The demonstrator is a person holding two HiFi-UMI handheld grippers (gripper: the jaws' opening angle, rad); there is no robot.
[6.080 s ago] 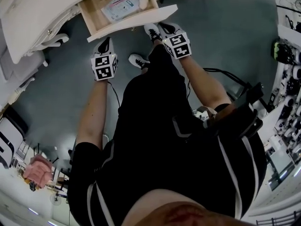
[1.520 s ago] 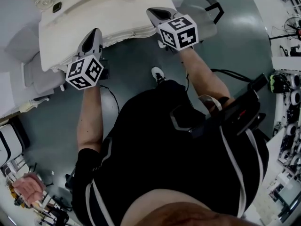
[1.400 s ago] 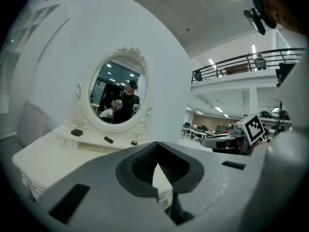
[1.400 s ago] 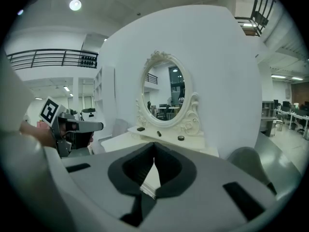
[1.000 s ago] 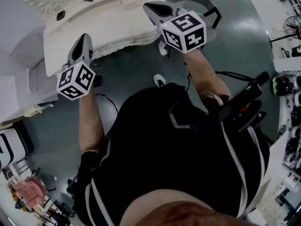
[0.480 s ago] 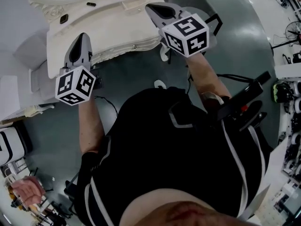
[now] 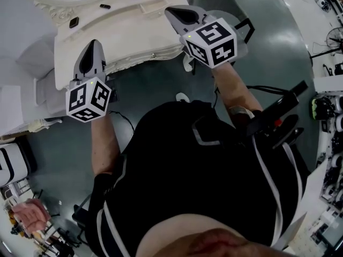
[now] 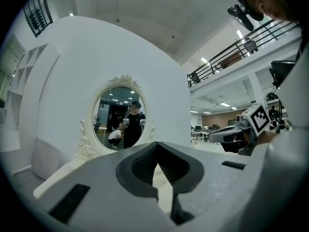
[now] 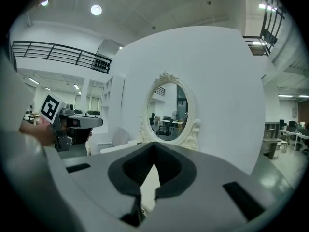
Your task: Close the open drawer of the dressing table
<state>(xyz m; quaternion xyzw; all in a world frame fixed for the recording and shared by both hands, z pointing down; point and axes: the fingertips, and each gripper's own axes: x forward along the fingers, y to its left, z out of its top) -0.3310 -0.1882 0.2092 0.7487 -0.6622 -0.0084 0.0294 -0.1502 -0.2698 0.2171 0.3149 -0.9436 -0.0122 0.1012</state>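
The white dressing table (image 7: pixel 128 28) fills the top of the head view. Its drawer front (image 7: pixel 140 57), with a small knob (image 7: pixel 154 54), sits flush under the scalloped edge. My left gripper (image 7: pixel 94 44) hovers over the table's near left edge, jaws shut on nothing. My right gripper (image 7: pixel 172 12) is held over the table's right end, also shut and empty. In the left gripper view my gripper (image 8: pixel 157 144) points at the oval mirror (image 8: pixel 119 115). The right gripper (image 9: pixel 154 145) faces the same mirror (image 9: pixel 168 110) in its own view.
Small dark items (image 7: pixel 74 21) lie on the tabletop near the mirror base. A grey stool (image 7: pixel 228 7) stands right of the table, and a white padded seat (image 7: pixel 42 92) at its left. A cable (image 7: pixel 257 85) runs over the grey floor. Shelves (image 7: pixel 335 111) line the right edge.
Six seconds ago the drawer stood pulled out with things inside; now it is pushed in flush. Over the last second both grippers rose slightly above the tabletop and hardly moved since.
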